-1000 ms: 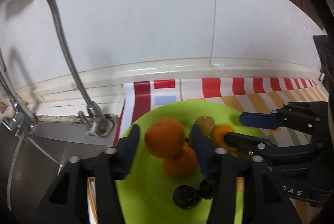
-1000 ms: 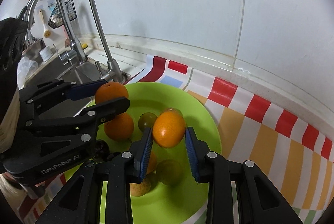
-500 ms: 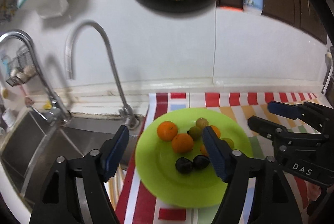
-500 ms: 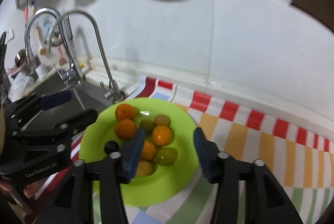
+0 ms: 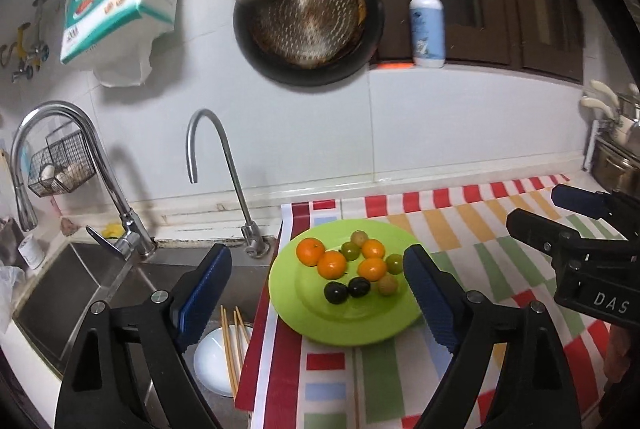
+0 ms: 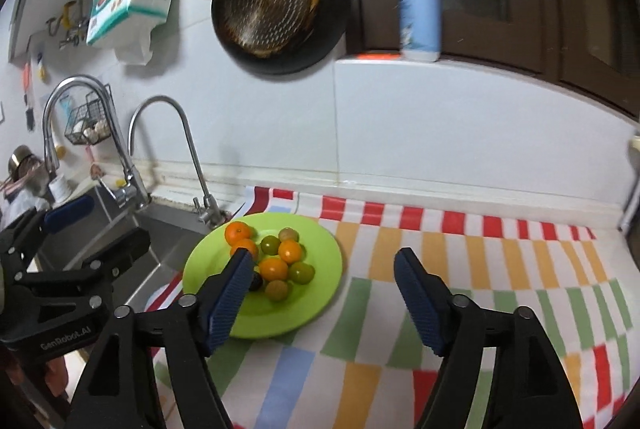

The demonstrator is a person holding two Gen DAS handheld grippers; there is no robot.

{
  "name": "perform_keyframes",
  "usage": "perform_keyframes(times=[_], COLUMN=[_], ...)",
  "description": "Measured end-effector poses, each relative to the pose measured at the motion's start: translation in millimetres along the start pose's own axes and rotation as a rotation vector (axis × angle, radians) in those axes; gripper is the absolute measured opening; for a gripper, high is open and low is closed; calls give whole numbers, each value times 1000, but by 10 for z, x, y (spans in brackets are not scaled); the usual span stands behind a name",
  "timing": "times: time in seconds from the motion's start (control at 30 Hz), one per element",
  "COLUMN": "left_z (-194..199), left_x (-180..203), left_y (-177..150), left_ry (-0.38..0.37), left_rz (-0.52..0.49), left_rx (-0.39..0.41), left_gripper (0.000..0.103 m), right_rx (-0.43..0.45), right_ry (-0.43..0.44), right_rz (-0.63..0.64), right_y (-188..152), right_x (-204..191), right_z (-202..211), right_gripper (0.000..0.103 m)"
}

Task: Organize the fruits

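Observation:
A lime-green plate (image 5: 304, 313) sits on the striped cloth beside the sink and carries several fruits. Among them are an orange (image 5: 310, 251), a green one (image 5: 394, 263) and a dark plum (image 5: 335, 292). My left gripper (image 5: 316, 261) hangs back and above the plate, its jaws opening, with nothing between them. In the right wrist view the same plate (image 6: 316, 293) lies left of centre. My right gripper (image 6: 323, 257) is also raised clear of it, its jaws opening and empty. Each gripper shows at the edge of the other's view: right gripper (image 5: 538, 205), left gripper (image 6: 114, 221).
A steel sink (image 5: 80, 289) with two taps (image 5: 224, 165) lies left of the plate; a white bowl (image 5: 212, 353) with chopsticks sits in it. A pan (image 5: 308, 25) hangs on the wall, a soap bottle (image 5: 427, 21) stands on the ledge, and pots (image 5: 616, 157) stand far right.
Both grippers drew back and up from the plate while their jaws widened. The right one let go of an orange, which now lies on the plate; the left left the orange between its fingers.

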State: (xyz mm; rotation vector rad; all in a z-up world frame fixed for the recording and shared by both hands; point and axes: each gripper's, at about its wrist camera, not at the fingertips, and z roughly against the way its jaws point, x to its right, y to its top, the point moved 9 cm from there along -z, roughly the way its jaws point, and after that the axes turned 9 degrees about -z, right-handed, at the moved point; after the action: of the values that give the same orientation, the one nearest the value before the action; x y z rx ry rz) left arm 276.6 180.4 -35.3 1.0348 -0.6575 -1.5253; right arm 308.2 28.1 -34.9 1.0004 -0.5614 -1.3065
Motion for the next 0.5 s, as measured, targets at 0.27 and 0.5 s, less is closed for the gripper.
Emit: perform_keyframes(times=[0.27,0.5], left_z=[564,1024], left_x=[150,275], left_y=[-110,-197], left_ry=[15,17], left_rz=[37,39], left_rx=[39,64], left_gripper=[94,103], right_rx=[22,33], right_ry=[-24,-51], right_rz=[17,6], right_y=[-214,-407], right_x=[58,162], right_z=[597,1078], right_gripper=[74,80])
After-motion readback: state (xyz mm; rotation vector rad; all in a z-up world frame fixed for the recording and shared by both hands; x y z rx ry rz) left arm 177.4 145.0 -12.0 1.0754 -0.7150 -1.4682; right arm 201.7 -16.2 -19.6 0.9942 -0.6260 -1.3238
